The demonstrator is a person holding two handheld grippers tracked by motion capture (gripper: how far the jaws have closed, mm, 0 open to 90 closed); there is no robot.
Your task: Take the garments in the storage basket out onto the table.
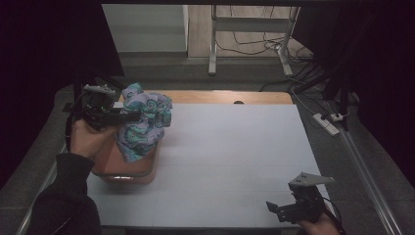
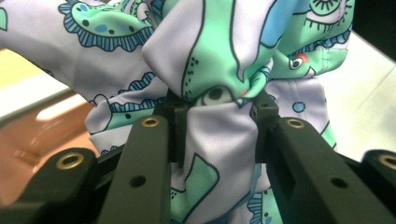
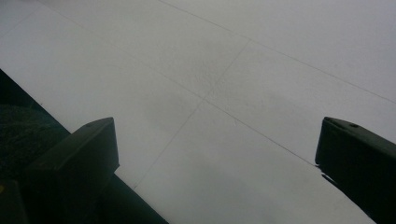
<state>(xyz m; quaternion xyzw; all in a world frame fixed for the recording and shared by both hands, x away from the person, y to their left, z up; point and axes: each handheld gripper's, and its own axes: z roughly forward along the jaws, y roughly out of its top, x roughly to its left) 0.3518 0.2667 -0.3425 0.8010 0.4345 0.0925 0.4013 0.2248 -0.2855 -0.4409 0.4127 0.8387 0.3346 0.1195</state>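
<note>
In the high view, the left tongs [image 1: 131, 116] sit at the left of the frame, level with the far half of the white-topped desk [image 1: 235, 161]. They are pinching a crumpled cloth of pale lilac fabric printed with green and blue swirls [image 1: 144, 122]. The cloth hangs in a loose bunch from the grip, its lower folds dangling over the shallow reddish-brown rectangular tub [image 1: 128, 169] that stands on the desk's left edge; whether the lowest fold touches the tub cannot be told. The person's left hand [image 1: 87, 138], in a dark sleeve, comes in from the lower left.

In the left gripper view, the cloth [image 2: 219, 60] spreads across the upper part of the frame, and a gathered fold of it is squeezed between the two black jaws at centre, with the fabric puckered at the pinch. The reddish-brown tub [image 2: 37, 140] shows at the left edge, below the cloth.

The right tongs [image 1: 272, 207] are at the lower right of the high view, near the desk's front edge and well apart from the cloth. In the right gripper view, their jaws stand spread wide over the bare white desk surface [image 3: 224, 93], with nothing between them.
</note>
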